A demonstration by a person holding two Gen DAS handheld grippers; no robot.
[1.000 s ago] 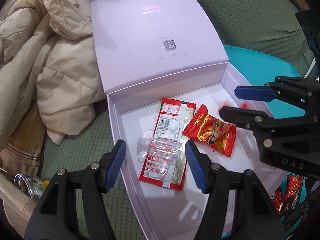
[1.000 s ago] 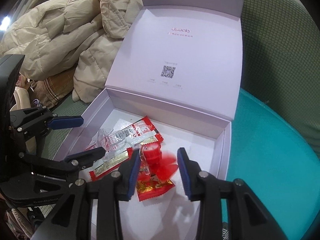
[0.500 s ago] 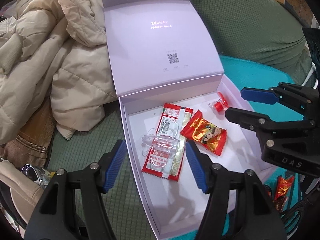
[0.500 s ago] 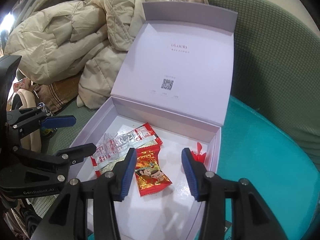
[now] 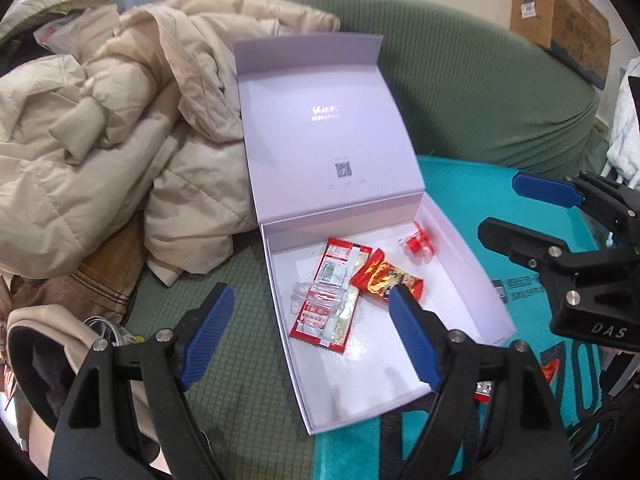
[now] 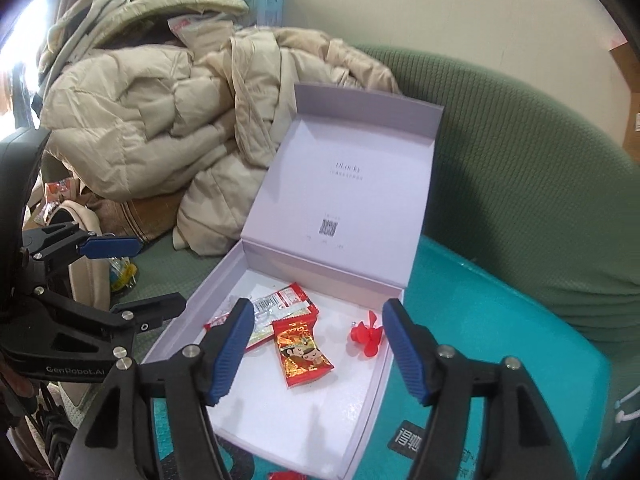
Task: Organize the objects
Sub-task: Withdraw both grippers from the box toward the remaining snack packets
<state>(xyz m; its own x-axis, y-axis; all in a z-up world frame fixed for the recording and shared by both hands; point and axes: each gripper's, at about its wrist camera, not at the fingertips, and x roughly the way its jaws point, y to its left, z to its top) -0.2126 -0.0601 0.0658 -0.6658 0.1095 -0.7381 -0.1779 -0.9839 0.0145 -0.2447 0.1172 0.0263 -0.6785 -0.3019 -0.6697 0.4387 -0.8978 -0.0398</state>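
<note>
Sitting open at centre frame in both views: a pale lilac gift box point(image 5: 460, 240), lid point(image 5: 320, 128) standing upright behind the tray. Already lying inside on the white floor: a long red-and-white sachet point(image 5: 332, 296) with a clear plastic piece point(image 5: 320, 294) on top, a red-and-gold candy packet point(image 6: 302, 354) just beside it, and a small red fan-shaped toy point(image 6: 368, 334) apart from them, near the tray's right wall. Hovering at lower frame above the tray, both empty: left gripper point(image 5: 312, 332) and right gripper point(image 6: 316, 344), jaws opening, nothing pinched between the blue pads. Seemingly several items stowed, more remaining: red wrappers point(image 5: 550, 368) peeking out at lower right on the teal cloth point(image 6: 500, 320), another red scrap point(image 6: 282, 475) at the bottom edge. Lid not yet closed. Filling the upper left: a heap of beige padded jackets point(image 6: 160, 120) on a green sofa point(image 6: 520, 160).
</note>
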